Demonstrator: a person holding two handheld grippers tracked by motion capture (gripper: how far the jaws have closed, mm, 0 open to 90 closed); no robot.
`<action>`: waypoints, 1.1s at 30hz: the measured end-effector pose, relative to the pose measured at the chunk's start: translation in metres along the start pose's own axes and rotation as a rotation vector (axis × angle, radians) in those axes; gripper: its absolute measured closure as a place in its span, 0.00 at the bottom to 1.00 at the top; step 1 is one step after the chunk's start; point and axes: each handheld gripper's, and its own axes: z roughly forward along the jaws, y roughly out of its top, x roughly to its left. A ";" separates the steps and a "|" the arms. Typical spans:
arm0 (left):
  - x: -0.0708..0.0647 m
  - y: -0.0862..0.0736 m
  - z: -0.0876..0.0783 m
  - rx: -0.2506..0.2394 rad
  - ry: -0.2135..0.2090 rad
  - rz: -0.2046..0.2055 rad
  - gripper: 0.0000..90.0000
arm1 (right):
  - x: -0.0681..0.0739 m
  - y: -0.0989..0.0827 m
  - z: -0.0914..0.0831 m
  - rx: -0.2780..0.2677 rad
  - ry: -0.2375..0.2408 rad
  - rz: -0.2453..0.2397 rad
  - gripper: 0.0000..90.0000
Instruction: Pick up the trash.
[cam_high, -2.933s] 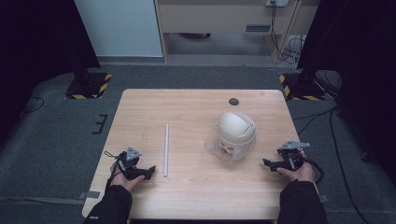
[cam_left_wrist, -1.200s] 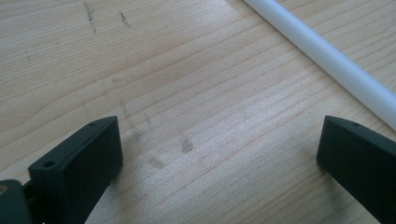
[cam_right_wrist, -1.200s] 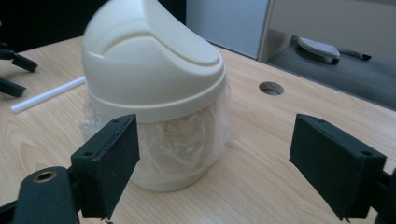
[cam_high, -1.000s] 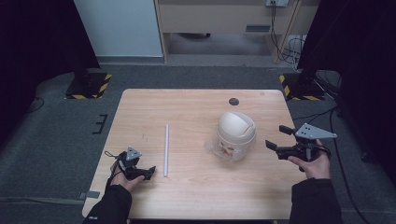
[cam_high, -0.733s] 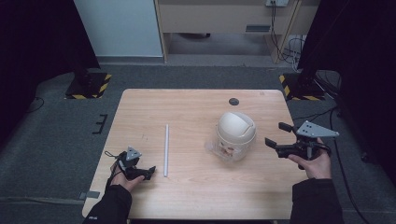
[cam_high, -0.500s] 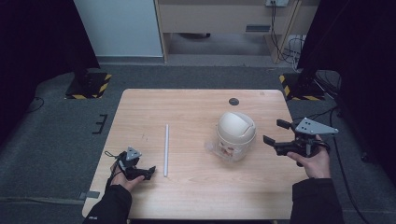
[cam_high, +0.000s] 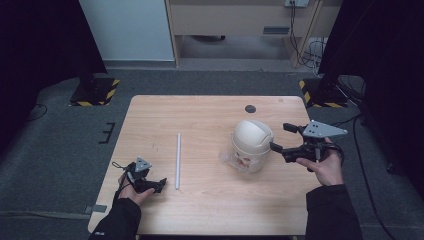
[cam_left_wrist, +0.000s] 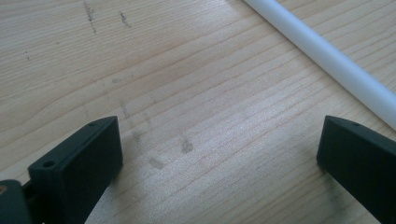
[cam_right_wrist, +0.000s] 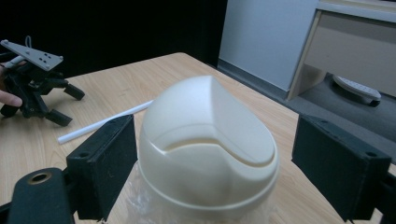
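Note:
A small cream bin with a domed swing lid (cam_high: 251, 144) (cam_right_wrist: 208, 144) stands right of the table's middle, a clear liner showing at its base. My right gripper (cam_high: 281, 138) (cam_right_wrist: 212, 177) is lifted just right of the bin, open, its jaws pointing at the lid from either side without touching. A white tube (cam_high: 177, 152) (cam_left_wrist: 327, 56) (cam_right_wrist: 105, 122) lies lengthwise left of centre. My left gripper (cam_high: 159, 185) (cam_left_wrist: 219, 163) rests open on the wood near the front left, beside the tube's near end, nothing between its jaws.
The wooden table (cam_high: 210, 120) carries a small dark round disc (cam_high: 250, 108) near its far edge. Past the table are a grey floor, a white panel (cam_high: 127, 25) and a wooden cabinet (cam_high: 240, 15). Black stands with striped bases (cam_high: 95, 90) flank the far corners.
My right gripper rose from the table's right edge and moved left toward the bin, now with a jaw on each side of the lid. The left gripper and tube stayed still.

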 end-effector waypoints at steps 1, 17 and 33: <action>0.000 0.000 0.000 0.000 0.000 0.000 0.00 | 0.000 0.001 0.002 0.002 0.005 0.001 0.16; 0.000 0.000 0.000 0.000 0.000 0.000 0.00 | -0.001 0.002 0.033 0.040 0.066 0.001 0.17; 0.000 0.000 0.000 0.000 0.000 0.000 0.00 | -0.002 -0.010 0.046 0.094 0.108 0.054 0.18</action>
